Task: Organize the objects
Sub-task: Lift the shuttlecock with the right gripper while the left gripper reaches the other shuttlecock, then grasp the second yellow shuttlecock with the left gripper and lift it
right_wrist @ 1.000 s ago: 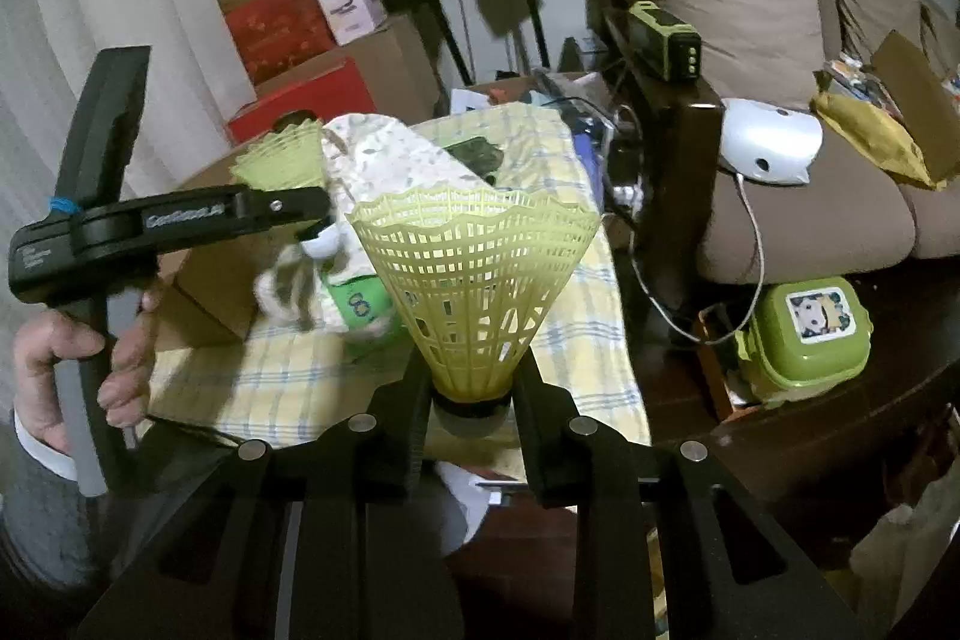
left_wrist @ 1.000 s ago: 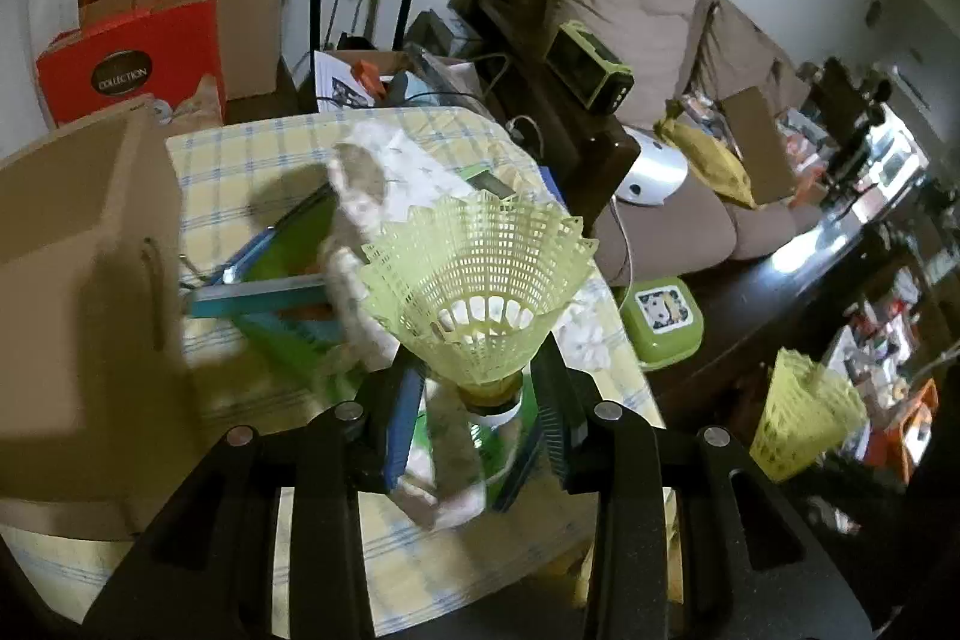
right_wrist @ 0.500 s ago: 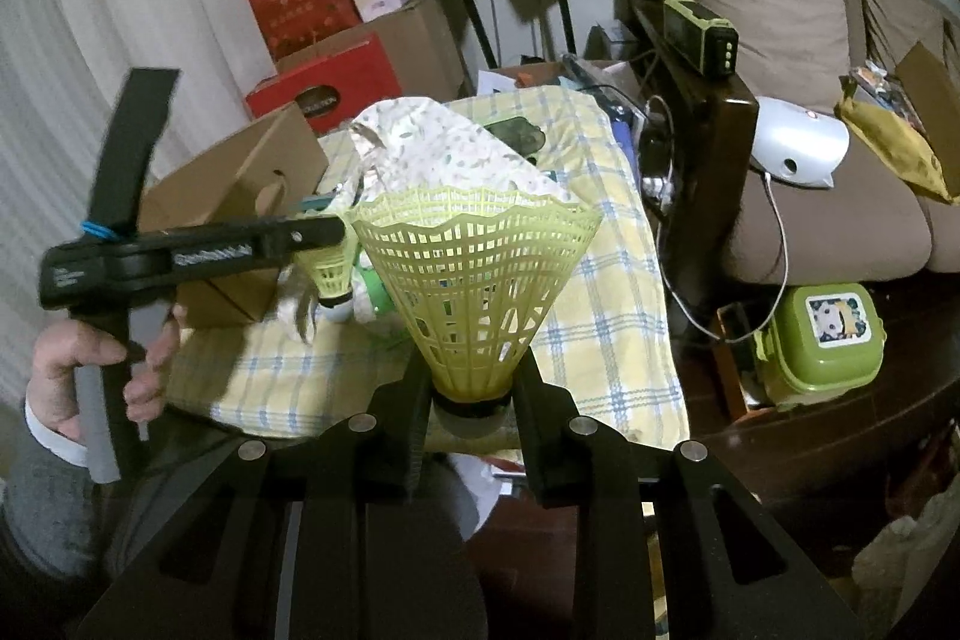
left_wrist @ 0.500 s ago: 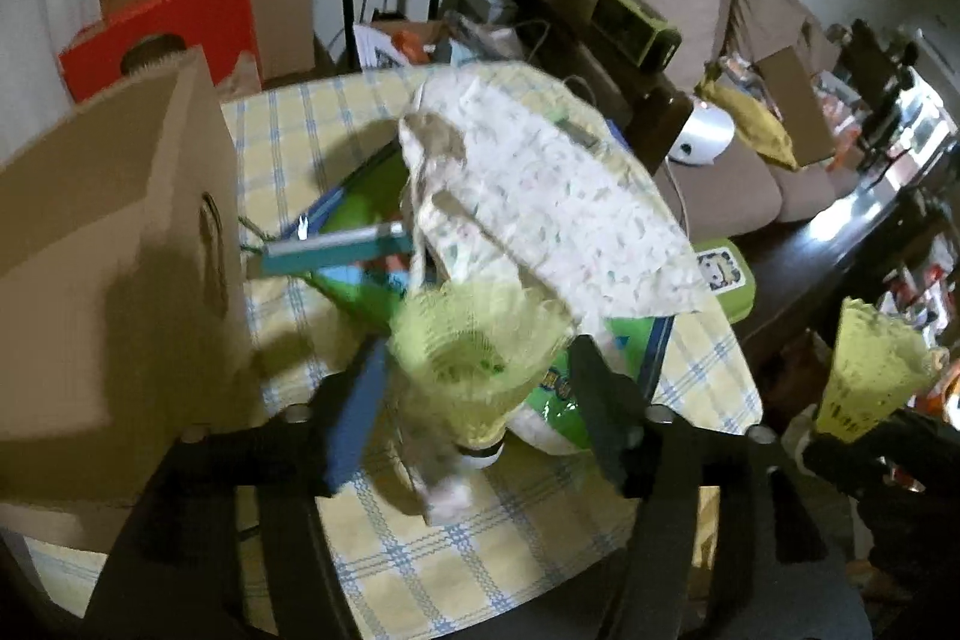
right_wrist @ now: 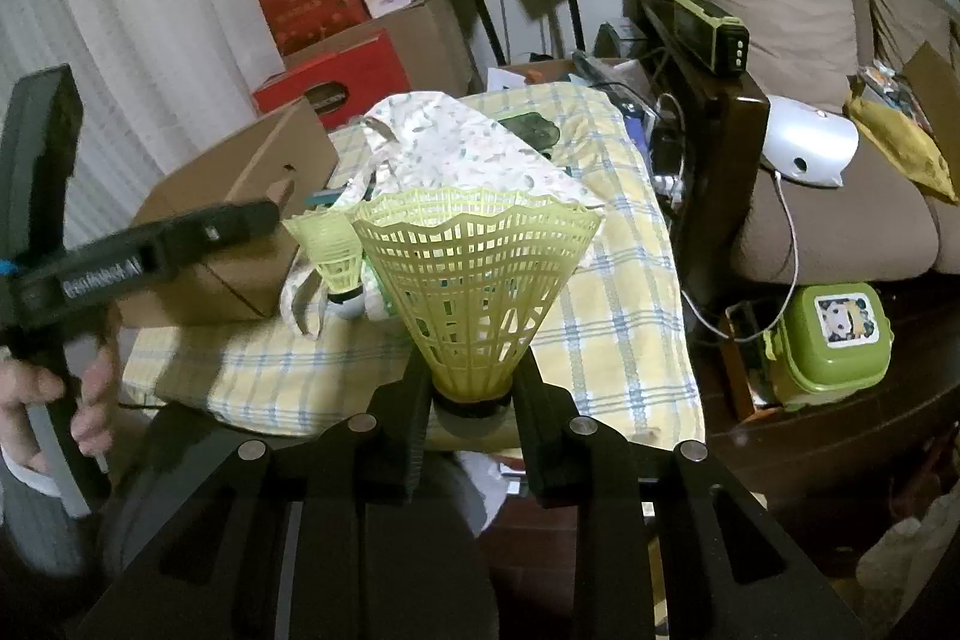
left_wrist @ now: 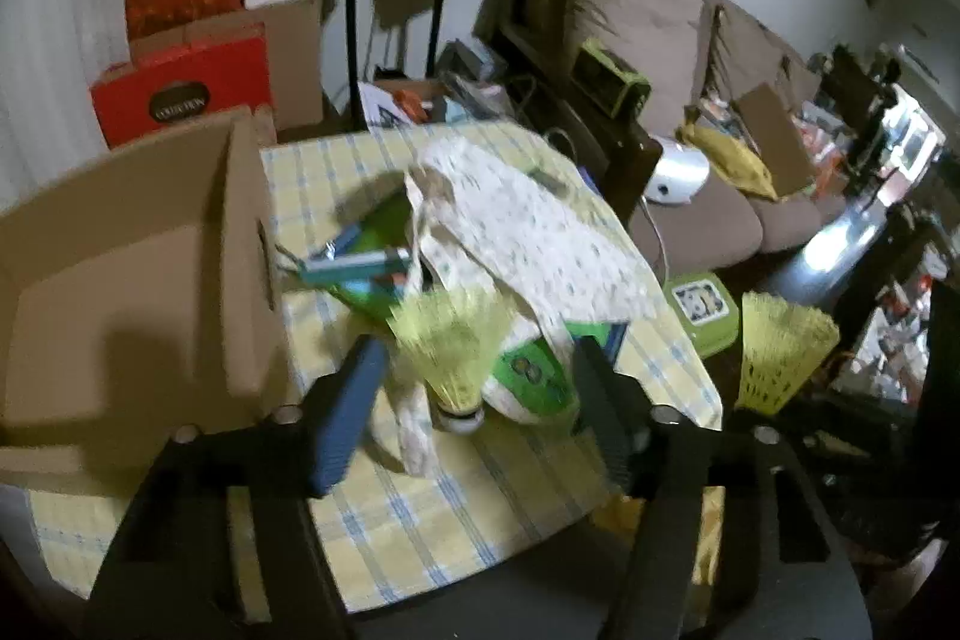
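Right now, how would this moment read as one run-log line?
left claw: closing, clear of shuttlecock standing on table | right claw: shut on second shuttlecock | cardboard box: open

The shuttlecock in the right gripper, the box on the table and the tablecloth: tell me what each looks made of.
Shuttlecock: yellow-green moulded plastic, judging by its open lattice skirt and wavy rim; the base looks dark, material unclear. Box: plain brown corrugated cardboard, matte, with a punched hand slot. Tablecloth: woven fabric, yellow with blue checks, soft enough to drape over the table edge.
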